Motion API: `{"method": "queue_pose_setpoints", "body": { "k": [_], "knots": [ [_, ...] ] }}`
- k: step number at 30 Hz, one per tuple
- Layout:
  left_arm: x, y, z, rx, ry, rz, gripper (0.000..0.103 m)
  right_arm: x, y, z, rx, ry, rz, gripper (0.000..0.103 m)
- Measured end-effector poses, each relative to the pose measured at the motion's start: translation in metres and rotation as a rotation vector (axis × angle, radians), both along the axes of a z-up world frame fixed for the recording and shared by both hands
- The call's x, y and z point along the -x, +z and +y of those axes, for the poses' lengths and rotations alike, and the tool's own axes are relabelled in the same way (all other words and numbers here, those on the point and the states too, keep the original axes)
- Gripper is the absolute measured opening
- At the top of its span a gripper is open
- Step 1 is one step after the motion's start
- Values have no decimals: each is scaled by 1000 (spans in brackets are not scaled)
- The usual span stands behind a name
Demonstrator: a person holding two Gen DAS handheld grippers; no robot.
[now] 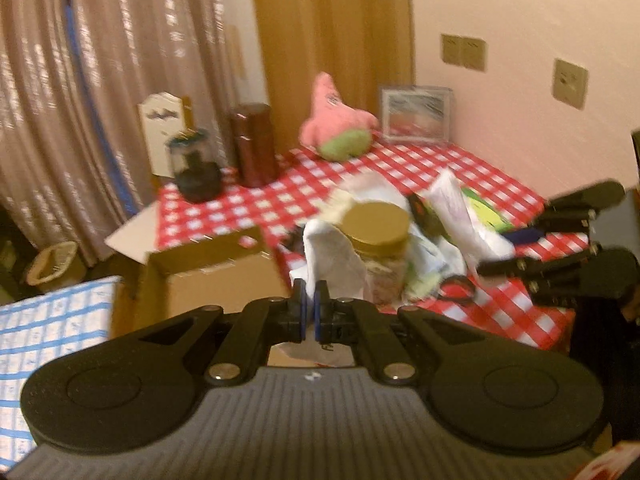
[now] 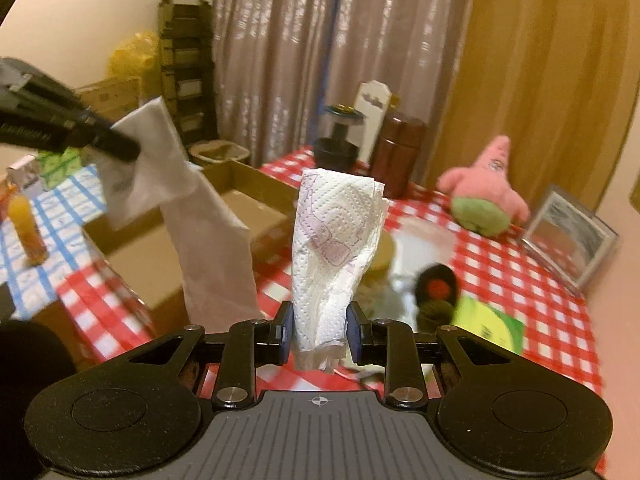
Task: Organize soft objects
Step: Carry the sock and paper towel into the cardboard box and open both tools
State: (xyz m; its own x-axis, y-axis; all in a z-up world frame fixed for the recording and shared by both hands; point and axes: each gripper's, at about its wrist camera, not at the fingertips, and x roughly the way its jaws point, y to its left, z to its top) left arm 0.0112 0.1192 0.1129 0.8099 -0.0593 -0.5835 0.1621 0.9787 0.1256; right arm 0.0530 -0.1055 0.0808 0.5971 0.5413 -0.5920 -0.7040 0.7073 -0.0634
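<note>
Left gripper (image 1: 311, 312), own view: jaws pinched tight on white cloth (image 1: 336, 252), corner caught so rest hangs free; open cardboard box (image 1: 216, 276) just beside, likely drop spot. Pink plush (image 1: 338, 124) sits far on checkered table (image 1: 520, 312).

Right gripper (image 2: 318, 330), own view: jaws clamped on bunched paper towel (image 2: 334, 252), held upright clear of clutter. Left gripper enters at left, cloth dangling above box.

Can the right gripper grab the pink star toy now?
Probably not yet: the right gripper is shut on a paper towel, so it is full, and the pink star toy sits far across the table.
</note>
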Motion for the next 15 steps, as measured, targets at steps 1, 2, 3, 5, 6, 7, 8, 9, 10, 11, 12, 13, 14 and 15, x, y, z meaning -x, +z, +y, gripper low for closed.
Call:
{"method": "queue_pose_setpoints", "body": {
  "k": [1, 2, 3, 5, 6, 7, 8, 9, 10, 11, 12, 13, 14, 15],
  "knots": [
    [0, 6, 6, -4, 17, -14, 3, -1, 2, 7, -6, 12, 1, 28],
    [0, 11, 11, -5, 31, -27, 3, -1, 4, 14, -13, 25, 4, 28],
    [-1, 16, 16, -8, 44, -40, 3, -2, 6, 21, -21, 36, 7, 28],
    [-3, 25, 29, -18, 71, -66, 3, -4, 9, 37, -37, 58, 17, 28],
    [-4, 29, 34, -25, 84, -78, 3, -6, 11, 45, -45, 68, 21, 28],
    [-6, 34, 41, -26, 98, -90, 3, -9, 12, 53, -53, 77, 24, 28],
    [-7, 37, 46, -29, 109, -100, 3, -11, 14, 61, -63, 86, 28, 28],
    [-8, 41, 53, -31, 122, -112, 3, -13, 15, 67, -71, 92, 31, 28],
    [-10, 44, 58, -32, 131, -118, 3, -15, 16, 75, -78, 98, 35, 28],
    [-12, 47, 63, -34, 137, -123, 3, -18, 17, 82, -84, 105, 38, 28],
    [-15, 48, 68, -36, 140, -126, 3, -21, 17, 90, -89, 112, 41, 28],
    [-18, 48, 72, -41, 143, -123, 3, -25, 17, 98, -93, 118, 47, 28],
    [-21, 46, 74, -46, 145, -117, 3, -28, 15, 106, -98, 125, 57, 28],
    [-24, 42, 77, -51, 144, -104, 3, -31, 12, 113, -100, 131, 67, 28]
  ]
}}
